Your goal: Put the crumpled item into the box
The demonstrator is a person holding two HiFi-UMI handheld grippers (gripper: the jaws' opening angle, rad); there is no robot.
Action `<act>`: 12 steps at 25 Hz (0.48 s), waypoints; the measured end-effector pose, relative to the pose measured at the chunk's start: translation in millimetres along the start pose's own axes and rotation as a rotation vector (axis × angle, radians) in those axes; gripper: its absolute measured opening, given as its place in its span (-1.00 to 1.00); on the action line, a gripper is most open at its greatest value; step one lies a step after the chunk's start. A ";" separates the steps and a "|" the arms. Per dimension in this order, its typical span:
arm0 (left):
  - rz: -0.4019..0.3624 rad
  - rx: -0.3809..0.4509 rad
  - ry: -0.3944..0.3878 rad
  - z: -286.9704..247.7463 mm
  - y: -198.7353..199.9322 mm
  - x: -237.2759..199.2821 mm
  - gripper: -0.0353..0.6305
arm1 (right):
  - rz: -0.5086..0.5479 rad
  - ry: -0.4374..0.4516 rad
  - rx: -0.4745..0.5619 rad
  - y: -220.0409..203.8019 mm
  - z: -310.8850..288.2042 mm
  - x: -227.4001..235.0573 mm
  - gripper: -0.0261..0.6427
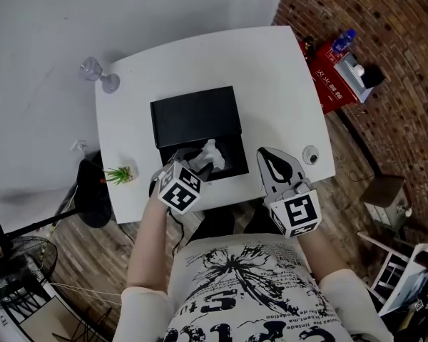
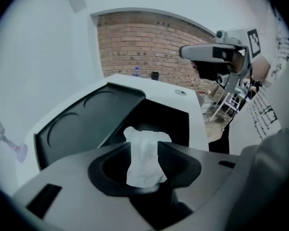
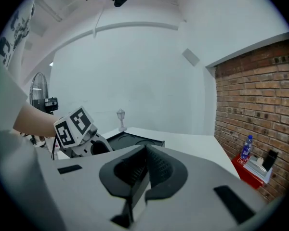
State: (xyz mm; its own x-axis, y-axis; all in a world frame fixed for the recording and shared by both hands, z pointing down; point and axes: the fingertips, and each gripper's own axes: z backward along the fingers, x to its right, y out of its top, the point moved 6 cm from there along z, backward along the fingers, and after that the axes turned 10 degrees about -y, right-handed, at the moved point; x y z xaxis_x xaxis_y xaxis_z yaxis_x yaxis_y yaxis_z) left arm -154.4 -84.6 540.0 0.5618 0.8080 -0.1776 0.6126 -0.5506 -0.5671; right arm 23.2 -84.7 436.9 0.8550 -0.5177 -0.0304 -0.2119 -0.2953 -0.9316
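Observation:
A crumpled white tissue (image 2: 143,160) stands between the jaws of my left gripper (image 2: 140,146), which are open, with their pads close beside it on either side. The gripper hangs over the near part of a black box (image 1: 232,164), whose open lid (image 1: 195,115) lies flat behind it. From the head view, the tissue (image 1: 212,153) pokes up just inside the box's cavity, in front of the left gripper (image 1: 200,159). My right gripper (image 1: 272,159) hovers over the table's front edge to the right of the box, shut and empty (image 3: 145,150).
The white table (image 1: 271,84) also holds a small lamp-post figurine (image 1: 98,73) at the back left, a tiny potted plant (image 1: 120,173) at the front left and a round white object (image 1: 311,154) at the right edge. A red case with a bottle (image 1: 339,63) sits on the floor.

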 end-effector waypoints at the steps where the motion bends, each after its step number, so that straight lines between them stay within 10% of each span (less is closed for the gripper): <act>1: -0.035 0.015 0.010 6.8 5.2 3.4 -0.35 | 0.006 0.004 0.008 4.3 1.1 -1.3 -0.88; 12: -0.025 0.393 0.247 117.8 50.1 20.9 -0.62 | 0.034 0.041 0.147 55.8 14.4 -18.8 -0.88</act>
State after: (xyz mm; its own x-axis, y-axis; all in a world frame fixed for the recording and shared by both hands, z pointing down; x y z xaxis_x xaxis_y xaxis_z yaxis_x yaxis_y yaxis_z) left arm -177.4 -70.6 413.0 0.6946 0.7193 0.0101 0.3971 -0.3717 -0.8391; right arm 2.1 -79.9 380.3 0.8279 -0.5585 -0.0507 -0.1660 -0.1578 -0.9734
